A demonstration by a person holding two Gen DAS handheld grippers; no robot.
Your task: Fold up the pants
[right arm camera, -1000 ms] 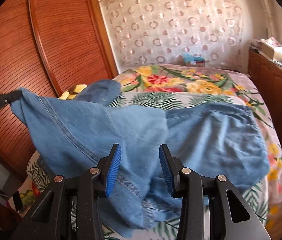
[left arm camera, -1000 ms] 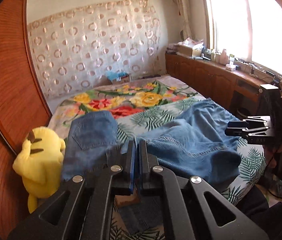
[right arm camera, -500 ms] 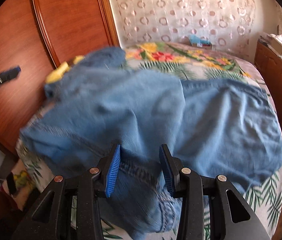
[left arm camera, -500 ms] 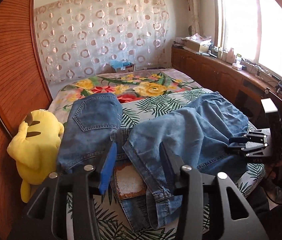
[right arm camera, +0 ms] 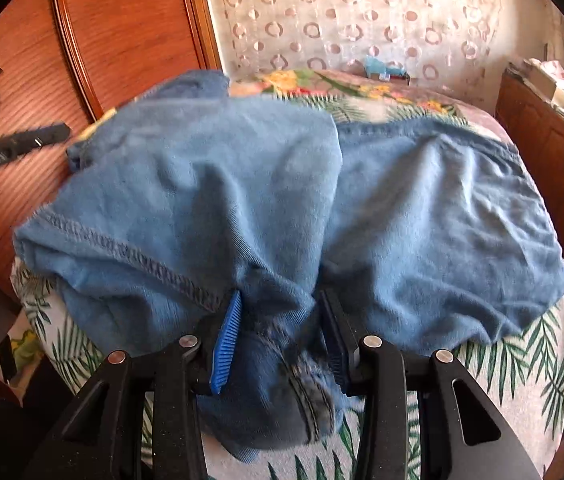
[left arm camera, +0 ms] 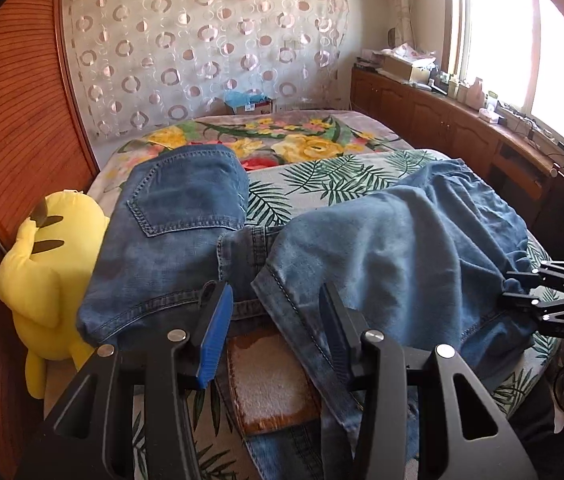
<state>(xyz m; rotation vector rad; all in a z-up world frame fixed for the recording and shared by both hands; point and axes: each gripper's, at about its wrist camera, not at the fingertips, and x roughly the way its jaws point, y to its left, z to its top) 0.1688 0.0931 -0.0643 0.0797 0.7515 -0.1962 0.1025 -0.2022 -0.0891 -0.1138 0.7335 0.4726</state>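
Blue denim pants (left arm camera: 381, 248) lie folded over on the bed, seat and back pocket (left arm camera: 186, 200) at the left, legs bunched to the right. My left gripper (left arm camera: 274, 320) is open and empty just above the waistband. My right gripper (right arm camera: 278, 332) is open, with a bunch of pants fabric (right arm camera: 282, 320) lying loose between its fingers at the bed's near edge. It also shows in the left wrist view (left arm camera: 537, 300) at the right edge of the pants. The left gripper shows in the right wrist view (right arm camera: 14, 148).
A yellow plush toy (left arm camera: 46, 276) sits at the bed's left edge against the wooden wardrobe (left arm camera: 10, 120). The bed (left arm camera: 321, 172) has a floral and leaf-print cover. A wooden cabinet (left arm camera: 441, 120) with clutter runs under the window at the right.
My left gripper opened and let go of the pants, which dropped onto the bed. The right gripper moved in low over the fabric, which now lies between its fingers.
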